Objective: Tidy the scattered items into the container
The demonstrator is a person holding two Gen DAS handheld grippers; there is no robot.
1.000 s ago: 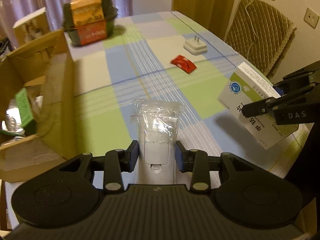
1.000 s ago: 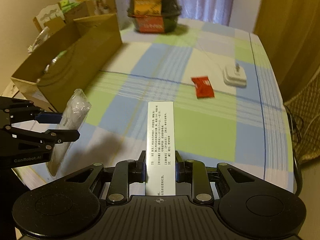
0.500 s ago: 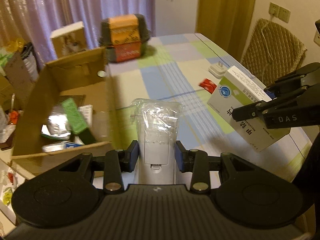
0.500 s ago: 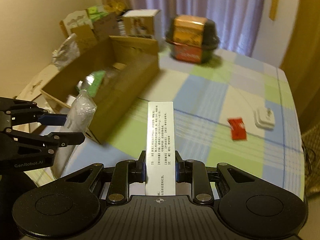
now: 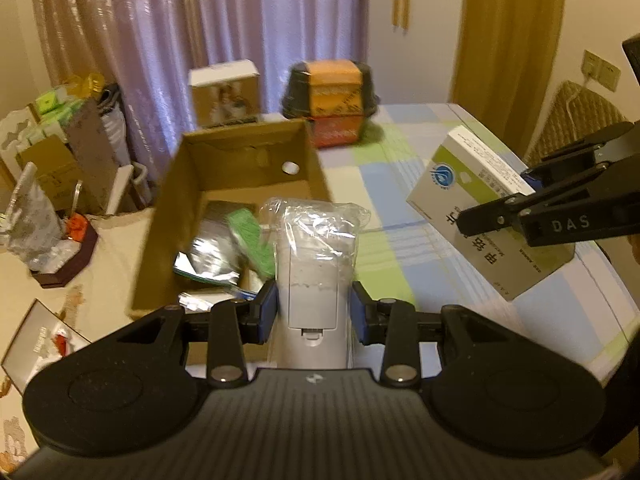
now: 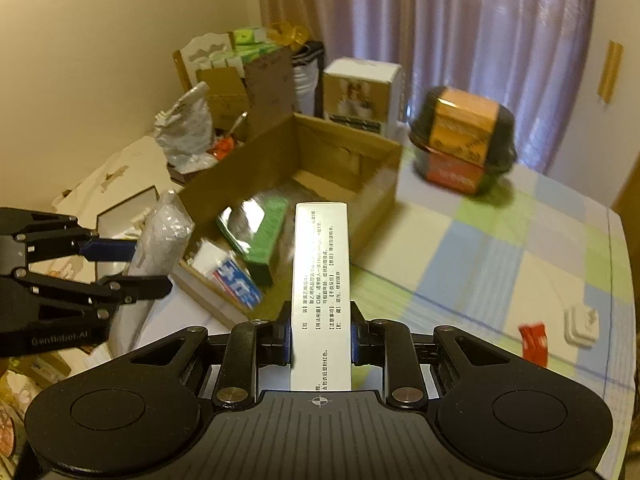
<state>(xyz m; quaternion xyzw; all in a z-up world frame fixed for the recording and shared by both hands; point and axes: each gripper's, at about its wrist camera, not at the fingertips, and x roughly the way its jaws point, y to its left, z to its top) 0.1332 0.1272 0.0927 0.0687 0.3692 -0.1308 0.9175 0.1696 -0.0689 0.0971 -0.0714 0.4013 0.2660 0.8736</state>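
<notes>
Carrying: both tools are loaded and heading for the box, so this is the delivery step, not the picking one.
Left tool (image 5: 314,312): it is clamping a white device wrapped in a clear plastic bag (image 5: 314,256), blue pads pressing both sides, the wrapped end sticking up and forward.
Right tool (image 6: 320,338): it is pinching a white medicine carton (image 6: 321,280) by its narrow faces, printed side showing, carton held clear of the counter.
Container: the open cardboard box (image 5: 312,160) is sitting at the counter's edge, just ahead of both tools, already holding a green packet (image 6: 266,240), a silver foil pouch (image 5: 208,258) and a blue-and-white pack (image 6: 236,286).
Left behind: a red sachet (image 6: 532,342) and a white plug adapter (image 6: 580,326) are lying on the checked counter (image 6: 500,260), well apart from the box.
Next move: I judge each tool is needing to travel over the box's opening, lower a little, then part its fingers, one at a time so the two are not crowding each other.
</notes>
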